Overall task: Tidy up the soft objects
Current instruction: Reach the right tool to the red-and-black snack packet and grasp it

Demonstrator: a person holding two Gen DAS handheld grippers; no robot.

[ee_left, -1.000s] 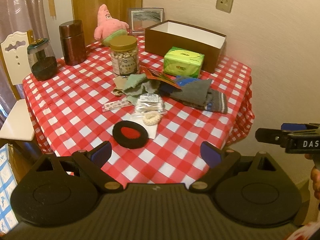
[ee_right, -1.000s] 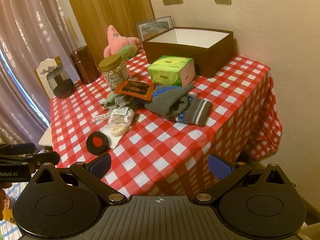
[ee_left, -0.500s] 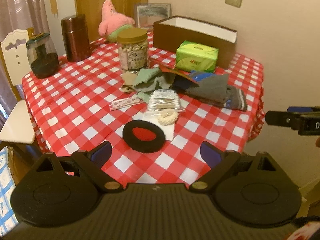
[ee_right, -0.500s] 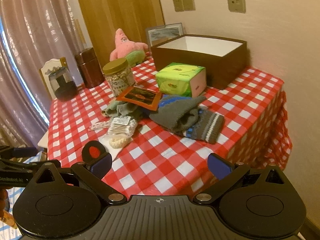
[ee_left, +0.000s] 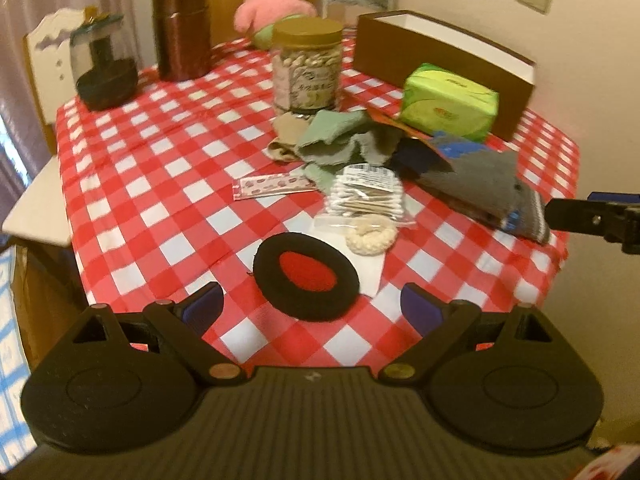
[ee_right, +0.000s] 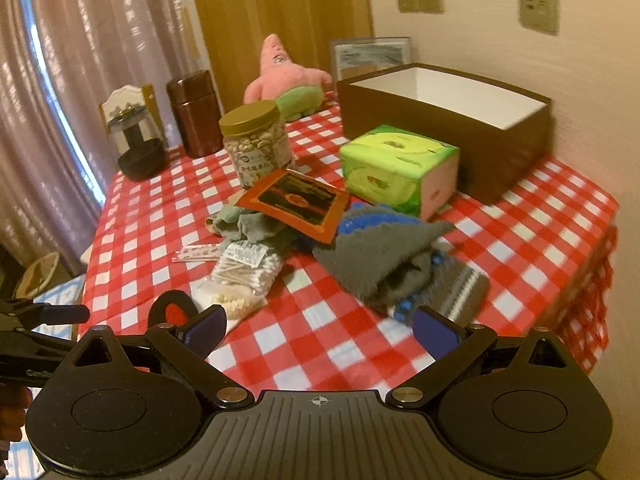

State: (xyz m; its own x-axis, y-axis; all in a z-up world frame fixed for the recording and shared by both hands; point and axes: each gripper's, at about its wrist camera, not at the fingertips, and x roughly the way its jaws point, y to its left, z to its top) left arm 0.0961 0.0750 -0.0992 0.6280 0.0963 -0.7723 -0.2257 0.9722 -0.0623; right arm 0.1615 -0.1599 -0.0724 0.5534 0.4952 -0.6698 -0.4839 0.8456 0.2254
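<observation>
Checkered tablecloth (ee_left: 168, 168) is cluttered, and the black-and-red foam pad (ee_left: 307, 276) sits at 12 o'clock just ahead of the left gripper (ee_left: 312, 306), nearer than the right gripper (ee_right: 320, 326), both with jaws apart and empty.

table: red-white checked cloth (ee_left: 160, 184)
back edge: brown box (ee_left: 440, 60), pink plush (ee_left: 272, 12)
centre: nut jar (ee_left: 308, 68), tissue pack (ee_left: 448, 102), socks (ee_right: 384, 264)
front edge: black-red pad (ee_left: 306, 272)

Warm light falls on cream walls (ee_right: 500, 32), mauve curtains (ee_right: 88, 60) and a white chair (ee_left: 44, 52).
</observation>
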